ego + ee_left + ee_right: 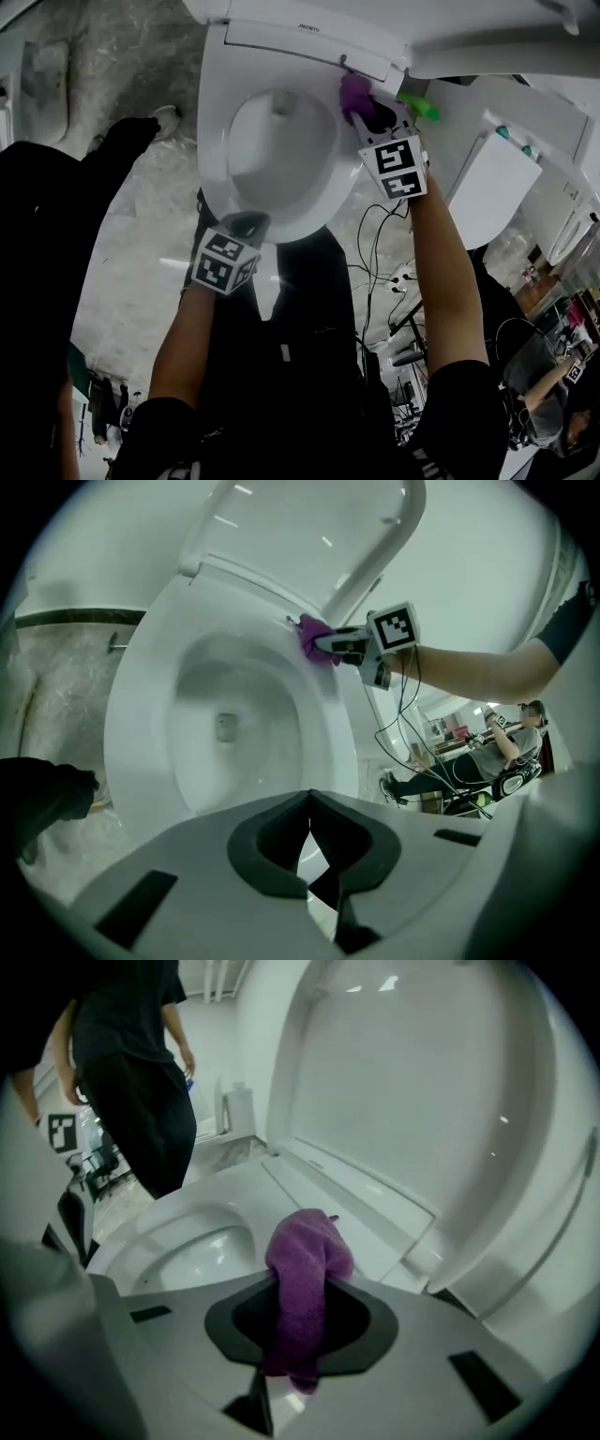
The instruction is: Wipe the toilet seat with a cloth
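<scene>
Head view: right tongs (367,111) are gripping a purple cloth (353,92) and holding it against the rear of the toilet seat (214,141), on the frame's right side, just below the hinge of the raised lid (309,28). Left tongs (246,223) are hovering at the seat's front rim.

Left gripper view: left tongs are sitting closed, with nothing between them.

Right gripper view: cloth is bunching between the clamped pads, its front end touching the seat.

We see dim, greyish pictures, the white seat (214,141) brightest, lamp glints on the lid (422,1082), and fisheye bending with black corners in both gripper views.
</scene>
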The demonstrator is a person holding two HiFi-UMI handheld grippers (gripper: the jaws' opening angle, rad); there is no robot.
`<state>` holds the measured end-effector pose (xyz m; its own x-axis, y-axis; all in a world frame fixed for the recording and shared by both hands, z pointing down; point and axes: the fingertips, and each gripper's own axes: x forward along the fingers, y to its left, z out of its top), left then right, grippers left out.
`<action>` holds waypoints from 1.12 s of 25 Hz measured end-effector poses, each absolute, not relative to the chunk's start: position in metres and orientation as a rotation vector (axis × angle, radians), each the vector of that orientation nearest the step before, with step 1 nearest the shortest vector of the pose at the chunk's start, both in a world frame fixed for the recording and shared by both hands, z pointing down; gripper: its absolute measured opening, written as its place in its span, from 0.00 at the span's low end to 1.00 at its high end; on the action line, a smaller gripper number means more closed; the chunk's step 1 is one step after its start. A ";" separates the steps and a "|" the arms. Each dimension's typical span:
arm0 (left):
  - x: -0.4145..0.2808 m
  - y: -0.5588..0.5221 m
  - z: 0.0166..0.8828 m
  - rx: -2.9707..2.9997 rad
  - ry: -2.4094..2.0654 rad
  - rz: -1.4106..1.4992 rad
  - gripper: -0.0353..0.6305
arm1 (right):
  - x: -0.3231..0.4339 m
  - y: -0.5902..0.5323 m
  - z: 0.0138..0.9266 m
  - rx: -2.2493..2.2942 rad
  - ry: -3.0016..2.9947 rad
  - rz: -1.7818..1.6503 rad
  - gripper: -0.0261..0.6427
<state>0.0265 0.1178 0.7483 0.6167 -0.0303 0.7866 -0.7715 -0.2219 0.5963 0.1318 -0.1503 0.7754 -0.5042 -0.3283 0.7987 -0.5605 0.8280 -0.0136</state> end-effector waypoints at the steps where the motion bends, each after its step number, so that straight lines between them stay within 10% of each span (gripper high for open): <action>1: 0.027 0.117 0.748 1.672 -0.667 0.789 0.07 | 0.141 -0.160 0.774 0.719 -2.134 0.386 0.16; 28: 0.023 0.117 0.742 1.795 -0.590 0.823 0.07 | 0.153 -0.063 0.779 0.977 -2.136 0.660 0.16</action>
